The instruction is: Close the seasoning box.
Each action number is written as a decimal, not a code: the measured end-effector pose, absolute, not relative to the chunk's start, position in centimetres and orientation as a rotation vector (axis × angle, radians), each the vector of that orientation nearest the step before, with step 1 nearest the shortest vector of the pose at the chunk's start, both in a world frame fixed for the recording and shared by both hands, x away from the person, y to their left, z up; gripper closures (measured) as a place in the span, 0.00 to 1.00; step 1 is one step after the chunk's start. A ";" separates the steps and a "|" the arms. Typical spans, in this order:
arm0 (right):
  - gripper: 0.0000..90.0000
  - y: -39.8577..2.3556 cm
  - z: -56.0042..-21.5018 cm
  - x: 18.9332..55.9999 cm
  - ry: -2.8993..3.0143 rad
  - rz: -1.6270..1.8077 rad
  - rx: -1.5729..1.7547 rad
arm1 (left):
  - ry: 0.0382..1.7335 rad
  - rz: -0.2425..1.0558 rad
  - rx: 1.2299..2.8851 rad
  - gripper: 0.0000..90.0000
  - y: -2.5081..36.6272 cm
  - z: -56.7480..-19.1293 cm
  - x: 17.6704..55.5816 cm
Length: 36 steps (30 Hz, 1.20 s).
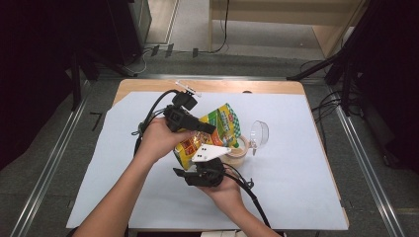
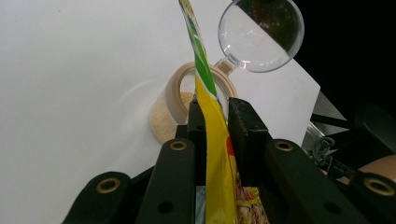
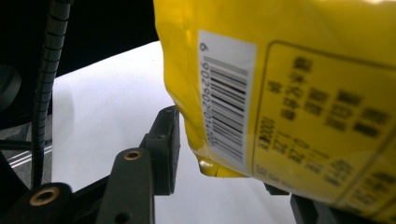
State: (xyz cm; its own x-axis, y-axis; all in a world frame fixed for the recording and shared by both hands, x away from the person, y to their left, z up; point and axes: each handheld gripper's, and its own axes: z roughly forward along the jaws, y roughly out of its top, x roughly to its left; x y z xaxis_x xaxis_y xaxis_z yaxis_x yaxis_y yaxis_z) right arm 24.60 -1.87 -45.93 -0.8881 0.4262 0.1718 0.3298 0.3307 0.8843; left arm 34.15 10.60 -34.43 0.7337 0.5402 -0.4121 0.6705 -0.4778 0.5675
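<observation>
A yellow and green printed pouch (image 1: pixel 220 129) hangs tilted above a small jar (image 1: pixel 240 149) with a beige rim. The jar's clear round lid (image 1: pixel 259 133) stands flipped up to its right. My left gripper (image 1: pixel 206 128) comes from the left and is shut on the pouch. In the left gripper view both pads pinch the pouch (image 2: pixel 212 140) edge-on, with the jar (image 2: pixel 170 100) of pale granules and the lid (image 2: pixel 261 35) beyond. My right gripper (image 1: pixel 198 163) sits under the pouch's lower end. Its jaws stand open around the barcode corner (image 3: pixel 224 116); one finger (image 3: pixel 166 149) is clear of it, the other is hidden behind the pouch.
A white sheet (image 1: pixel 296 187) covers the wooden table (image 1: pixel 148 85). A small white item (image 1: pixel 188 89) lies at the far edge. Black cables trail from both grippers. The sheet's left and right parts are bare.
</observation>
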 end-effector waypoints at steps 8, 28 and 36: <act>0.60 -1.8 -46.8 24.5 2.501 1.582 0.715 | 0.893 -0.249 2.177 0.91 11.2 -35.3 33.8; 0.57 -1.6 -47.6 24.3 2.523 1.545 0.688 | 0.863 -0.235 2.158 0.98 13.0 -35.9 32.9; 0.52 -2.5 -48.1 24.5 2.497 1.537 0.727 | 0.857 -0.243 2.166 0.97 13.8 -36.0 33.0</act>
